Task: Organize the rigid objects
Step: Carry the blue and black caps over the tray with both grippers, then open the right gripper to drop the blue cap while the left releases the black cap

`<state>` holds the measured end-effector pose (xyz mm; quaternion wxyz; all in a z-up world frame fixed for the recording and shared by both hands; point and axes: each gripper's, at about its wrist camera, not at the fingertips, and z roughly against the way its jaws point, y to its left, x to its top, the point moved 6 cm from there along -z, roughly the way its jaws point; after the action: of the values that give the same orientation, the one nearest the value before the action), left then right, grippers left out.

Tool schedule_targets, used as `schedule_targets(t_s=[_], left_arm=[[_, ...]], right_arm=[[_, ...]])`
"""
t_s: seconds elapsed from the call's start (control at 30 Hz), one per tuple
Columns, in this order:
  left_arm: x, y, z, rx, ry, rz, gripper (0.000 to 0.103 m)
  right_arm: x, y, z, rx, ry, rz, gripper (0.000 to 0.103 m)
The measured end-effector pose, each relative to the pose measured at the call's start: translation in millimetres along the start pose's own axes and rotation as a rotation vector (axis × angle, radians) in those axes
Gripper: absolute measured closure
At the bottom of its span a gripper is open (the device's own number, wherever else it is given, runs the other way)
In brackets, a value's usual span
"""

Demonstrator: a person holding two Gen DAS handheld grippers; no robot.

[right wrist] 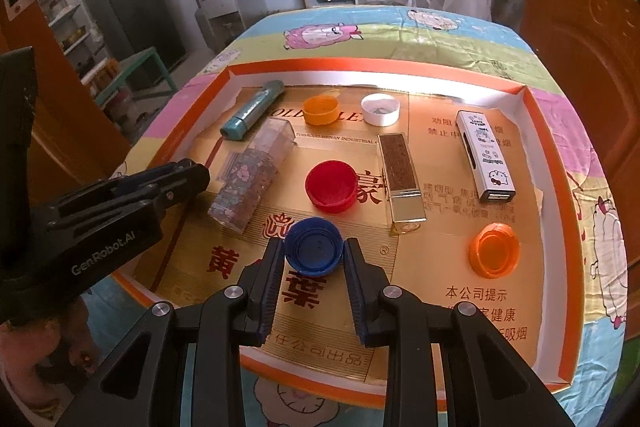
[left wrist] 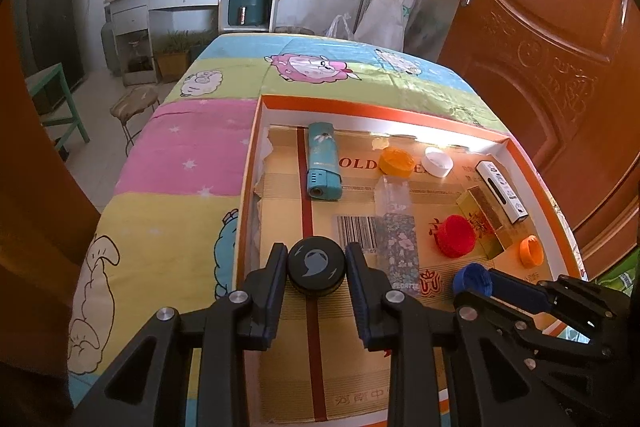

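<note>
Caps fill both grippers: your left gripper (left wrist: 316, 269) clamps the black cap (left wrist: 317, 264), your right gripper (right wrist: 314, 254) the blue cap (right wrist: 313, 251), over the tray (right wrist: 536, 99). Light, stiff, slick plastic; keep jaws across the rims, squeezing gently.

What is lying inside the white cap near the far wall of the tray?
In the right wrist view the white cap lies open side up on the tray. Small greyish bits show inside it, too small to identify. Its near wall hides part of the bottom.
</note>
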<state>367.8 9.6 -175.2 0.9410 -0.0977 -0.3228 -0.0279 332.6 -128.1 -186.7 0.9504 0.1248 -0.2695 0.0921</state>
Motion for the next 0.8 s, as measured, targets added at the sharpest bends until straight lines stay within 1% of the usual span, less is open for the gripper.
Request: schedule_targets(t_s=[0.17, 0.23, 0.5, 0.6, 0.67, 0.8], left_arm=[[-3.6, -5.8, -5.0, -0.009, 0.019, -0.022, 0.072], [-4.8, -8.3, -5.6, 0.014, 0.015, -0.045, 0.072], [-5.3, -10.5, -6.6, 0.014, 0.015, -0.053, 0.072], [-4.5, -11.6, -7.0, 0.015, 0.015, -0.057, 0.069], [-4.3, -12.6, -6.8, 0.004, 0.012, -0.058, 0.065], [-3.9, -13.6, -5.3, 0.006, 0.006, -0.064, 0.062]], right_arm=[[-0.3, -2.2, -0.8, -0.022, -0.004, 0.003, 0.072], [-0.5, -2.7, -1.4, -0.03, -0.003, 0.004, 0.072], [-1.8, -2.4, -1.7, -0.057, -0.008, 0.023, 0.072], [-2.5, -2.3, -1.7, -0.059, -0.009, 0.026, 0.072], [-2.5, -2.1, -1.8, -0.059, -0.009, 0.026, 0.072], [-2.4, -2.4, -1.9, -0.06, -0.009, 0.029, 0.071]])
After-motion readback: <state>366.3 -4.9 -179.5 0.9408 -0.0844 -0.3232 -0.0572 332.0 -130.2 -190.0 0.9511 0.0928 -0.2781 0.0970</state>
